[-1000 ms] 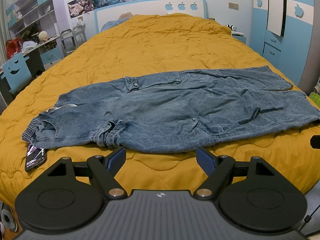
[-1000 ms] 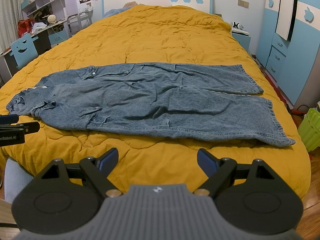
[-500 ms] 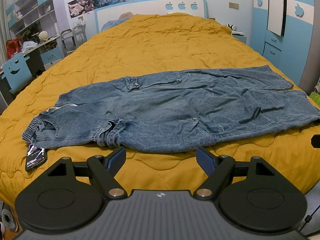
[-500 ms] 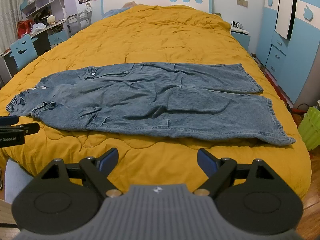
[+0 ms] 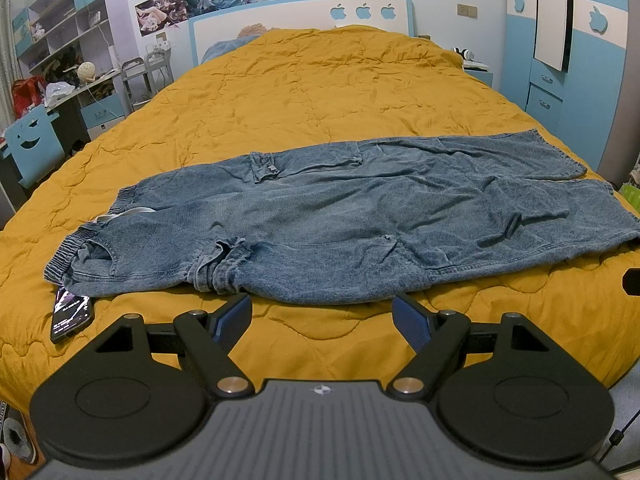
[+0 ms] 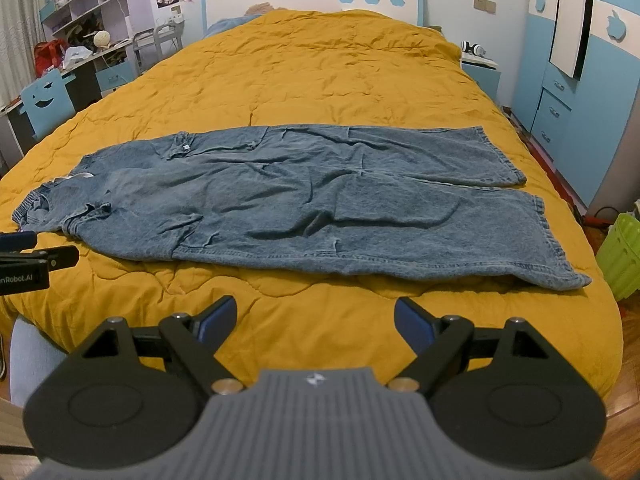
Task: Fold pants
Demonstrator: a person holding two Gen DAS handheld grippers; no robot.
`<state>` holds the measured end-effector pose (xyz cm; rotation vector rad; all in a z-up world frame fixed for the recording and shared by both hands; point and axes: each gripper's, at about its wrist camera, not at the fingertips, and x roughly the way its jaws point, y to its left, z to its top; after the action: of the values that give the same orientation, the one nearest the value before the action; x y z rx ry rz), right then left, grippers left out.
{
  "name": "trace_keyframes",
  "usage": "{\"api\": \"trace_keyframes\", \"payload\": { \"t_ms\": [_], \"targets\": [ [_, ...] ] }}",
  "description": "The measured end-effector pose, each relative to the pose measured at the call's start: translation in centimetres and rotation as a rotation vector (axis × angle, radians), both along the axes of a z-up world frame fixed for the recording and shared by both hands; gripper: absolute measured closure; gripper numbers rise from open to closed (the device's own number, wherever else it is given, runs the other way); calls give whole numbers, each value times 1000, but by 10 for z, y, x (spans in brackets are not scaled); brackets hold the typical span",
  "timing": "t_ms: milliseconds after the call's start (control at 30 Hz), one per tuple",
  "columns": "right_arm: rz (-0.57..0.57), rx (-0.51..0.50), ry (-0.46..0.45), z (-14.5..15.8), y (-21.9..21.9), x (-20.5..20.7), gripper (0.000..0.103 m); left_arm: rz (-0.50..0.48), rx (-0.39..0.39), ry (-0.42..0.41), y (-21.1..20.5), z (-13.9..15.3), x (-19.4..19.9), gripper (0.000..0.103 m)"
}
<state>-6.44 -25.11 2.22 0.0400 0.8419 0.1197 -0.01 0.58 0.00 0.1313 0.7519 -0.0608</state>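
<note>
Blue denim pants [image 5: 340, 220] lie spread flat across the yellow quilted bed [image 5: 320, 92], waistband at the left, leg hems at the right. They also show in the right wrist view [image 6: 304, 200]. My left gripper [image 5: 322, 316] is open and empty, just short of the pants' near edge by the side pocket. My right gripper [image 6: 316, 318] is open and empty, over the quilt a little short of the near leg. The left gripper's tip [image 6: 36, 258] shows at the left edge of the right wrist view, by the waistband.
A black phone [image 5: 72, 312] lies on the quilt by the waistband corner. A desk with a blue chair [image 5: 34, 146] stands at the left, a blue wardrobe [image 5: 580, 60] at the right, a green basket [image 6: 624, 256] on the floor by the bed's right corner.
</note>
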Motion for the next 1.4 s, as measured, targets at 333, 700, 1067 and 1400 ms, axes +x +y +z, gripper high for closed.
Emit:
{"api": "trace_keyframes", "payload": {
  "t_ms": [333,700,1067,1400],
  "targets": [
    [0,0,1,0,0,0,21,0,0,2,1,0,0,10],
    [-3,-4,5,0,-2,3,21,-4,-2,9,2,-8,1,10],
    [13,-52,-76,0,-20,11,21,-75,52,-48,13,-10,23,14],
    [61,-322,-267,-20,-83,38,21,-397,311,-94,56,-35,50,26]
  ]
}}
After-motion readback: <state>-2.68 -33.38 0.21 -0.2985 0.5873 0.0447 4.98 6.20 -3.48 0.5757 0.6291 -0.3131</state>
